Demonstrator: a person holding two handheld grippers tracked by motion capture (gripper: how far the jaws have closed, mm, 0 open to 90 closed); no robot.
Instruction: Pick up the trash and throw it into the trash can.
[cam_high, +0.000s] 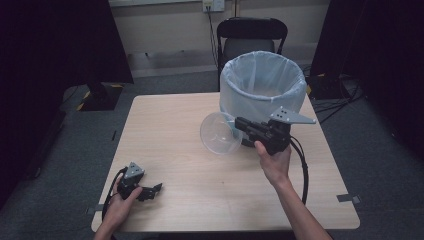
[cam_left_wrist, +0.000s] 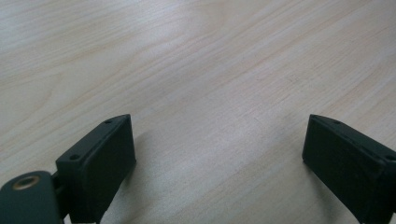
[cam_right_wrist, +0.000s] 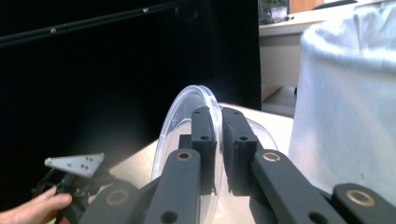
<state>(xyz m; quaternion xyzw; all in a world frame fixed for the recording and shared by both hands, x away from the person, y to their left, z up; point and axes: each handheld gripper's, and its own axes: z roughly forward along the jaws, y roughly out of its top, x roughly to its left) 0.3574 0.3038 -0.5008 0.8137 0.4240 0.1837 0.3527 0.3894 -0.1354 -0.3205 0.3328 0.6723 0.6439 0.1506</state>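
Note:
A clear plastic bowl (cam_high: 218, 134) hangs on edge above the table, just left of the bin. My right gripper (cam_high: 239, 123) is shut on its rim; in the right gripper view the rim of the bowl (cam_right_wrist: 187, 107) runs between the two black pads (cam_right_wrist: 204, 128). My left gripper (cam_high: 156, 189) rests near the table's front left corner in a hand. In the left gripper view its jaws stand wide apart over bare wood, my left gripper (cam_left_wrist: 219, 154) open with nothing between them.
A bin lined with a white bag (cam_high: 262, 82) stands at the table's far right, right beside the held bowl. A black chair (cam_high: 251, 35) is behind it. The wooden table (cam_high: 170, 130) stretches between the two hands. Dark curtains hang at both sides.

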